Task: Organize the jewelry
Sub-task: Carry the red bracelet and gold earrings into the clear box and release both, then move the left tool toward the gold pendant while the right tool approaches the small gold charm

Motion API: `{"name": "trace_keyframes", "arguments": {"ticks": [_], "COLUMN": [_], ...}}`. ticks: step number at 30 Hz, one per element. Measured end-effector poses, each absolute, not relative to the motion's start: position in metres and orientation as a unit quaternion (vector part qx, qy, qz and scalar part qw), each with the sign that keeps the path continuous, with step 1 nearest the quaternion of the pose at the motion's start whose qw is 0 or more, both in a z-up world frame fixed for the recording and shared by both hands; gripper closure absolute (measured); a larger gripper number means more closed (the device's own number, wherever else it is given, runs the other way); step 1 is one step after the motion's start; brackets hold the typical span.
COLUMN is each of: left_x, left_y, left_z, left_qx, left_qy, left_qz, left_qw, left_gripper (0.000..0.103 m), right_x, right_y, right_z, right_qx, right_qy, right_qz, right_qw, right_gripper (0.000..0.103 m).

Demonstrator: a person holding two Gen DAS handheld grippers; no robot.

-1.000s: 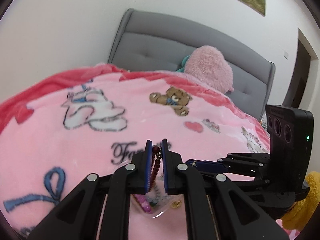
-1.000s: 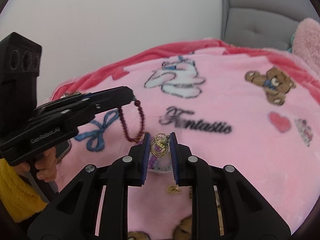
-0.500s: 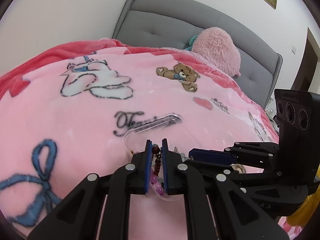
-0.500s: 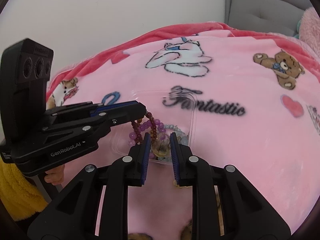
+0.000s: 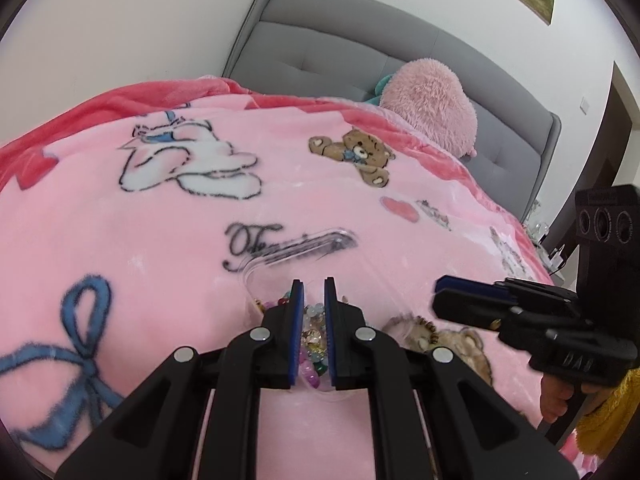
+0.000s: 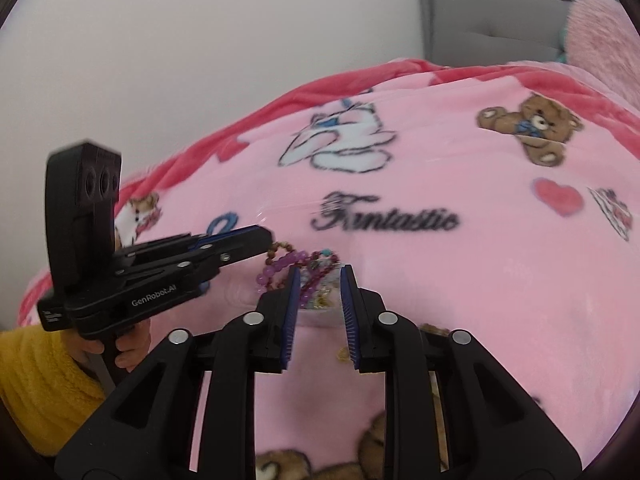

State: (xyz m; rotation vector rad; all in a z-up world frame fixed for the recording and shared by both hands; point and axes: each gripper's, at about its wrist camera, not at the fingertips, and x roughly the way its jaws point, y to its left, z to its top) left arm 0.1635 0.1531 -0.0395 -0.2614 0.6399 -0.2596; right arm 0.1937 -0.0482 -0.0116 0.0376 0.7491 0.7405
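Pink blanket [image 5: 168,240] covers the bed. Left gripper [image 5: 312,288], nearly pressed together with nothing visibly pinched, hovers over beaded jewelry [image 6: 296,264] heaped in a clear tray [image 5: 304,246]. Right gripper [image 6: 318,274] has just been opening, empty.

2 fisheye cameras, each riding a handheld gripper, look forward and down along their own fingers, close above a pink printed blanket [image 5: 168,240]. The left view faces the grey headboard [image 5: 360,56]; the right view faces a white wall [image 6: 180,60]. Both share the blanket's script lettering [image 6: 384,216] and a clear tray of beads [image 5: 312,240].
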Motion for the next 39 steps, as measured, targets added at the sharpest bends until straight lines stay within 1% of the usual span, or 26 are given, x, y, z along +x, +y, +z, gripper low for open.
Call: {"name": "trace_keyframes", "arguments": {"ticks": [1, 2, 5, 6, 9, 11, 14, 19, 21, 23, 26, 32, 36, 39], "left_x": [0.160, 0.157, 0.145, 0.142, 0.129, 0.124, 0.121, 0.127, 0.130, 0.136, 0.141, 0.153, 0.163, 0.168], "left_y": [0.151, 0.148, 0.134, 0.128, 0.108, 0.093, 0.075, 0.050, 0.048, 0.046, 0.046, 0.055, 0.055, 0.055], "left_z": [-0.035, -0.032, -0.020, -0.017, -0.009, -0.010, -0.020, -0.052, -0.063, -0.073, -0.083, -0.092, -0.099, -0.106], "left_qx": [-0.122, -0.118, -0.100, -0.092, -0.072, -0.052, -0.023, 0.026, 0.031, 0.034, 0.041, 0.005, 0.001, -0.005], "left_qy": [0.304, 0.298, 0.276, 0.271, 0.256, 0.256, 0.276, 0.334, 0.351, 0.370, 0.383, 0.400, 0.420, 0.430], "left_qz": [-0.132, -0.137, -0.164, -0.173, -0.201, -0.219, -0.230, -0.233, -0.228, -0.221, -0.204, -0.188, -0.176, -0.168], "left_qw": [0.936, 0.937, 0.942, 0.942, 0.943, 0.940, 0.933, 0.913, 0.908, 0.902, 0.900, 0.897, 0.890, 0.887], "left_gripper": [0.092, 0.089, 0.075, 0.072, 0.072, 0.071, 0.070, 0.070, 0.070, 0.070, 0.070, 0.070, 0.070, 0.070], "right_x": [0.193, 0.193, 0.194, 0.194, 0.196, 0.194, 0.189, 0.177, 0.170, 0.168, 0.166, 0.165, 0.168, 0.169], "right_y": [-0.059, -0.068, -0.098, -0.108, -0.134, -0.147, -0.159, -0.153, -0.145, -0.138, -0.131, -0.116, -0.110, -0.108], "right_z": [-0.010, -0.009, -0.012, -0.014, -0.022, -0.028, -0.039, -0.056, -0.063, -0.068, -0.076, -0.084, -0.090, -0.094], "right_qx": [0.027, 0.033, 0.045, 0.047, 0.060, 0.063, 0.058, 0.020, 0.006, -0.006, -0.013, -0.046, -0.061, -0.076], "right_qy": [0.357, 0.357, 0.360, 0.362, 0.373, 0.378, 0.391, 0.411, 0.418, 0.424, 0.433, 0.439, 0.449, 0.452], "right_qz": [0.343, 0.336, 0.300, 0.286, 0.249, 0.229, 0.219, 0.233, 0.246, 0.250, 0.258, 0.256, 0.250, 0.244], "right_qw": [0.869, 0.871, 0.882, 0.886, 0.892, 0.895, 0.892, 0.881, 0.874, 0.870, 0.864, 0.860, 0.856, 0.855], "right_gripper": [0.075, 0.075, 0.074, 0.074, 0.072, 0.068, 0.068, 0.068, 0.067, 0.064, 0.064, 0.064, 0.064, 0.067]}}
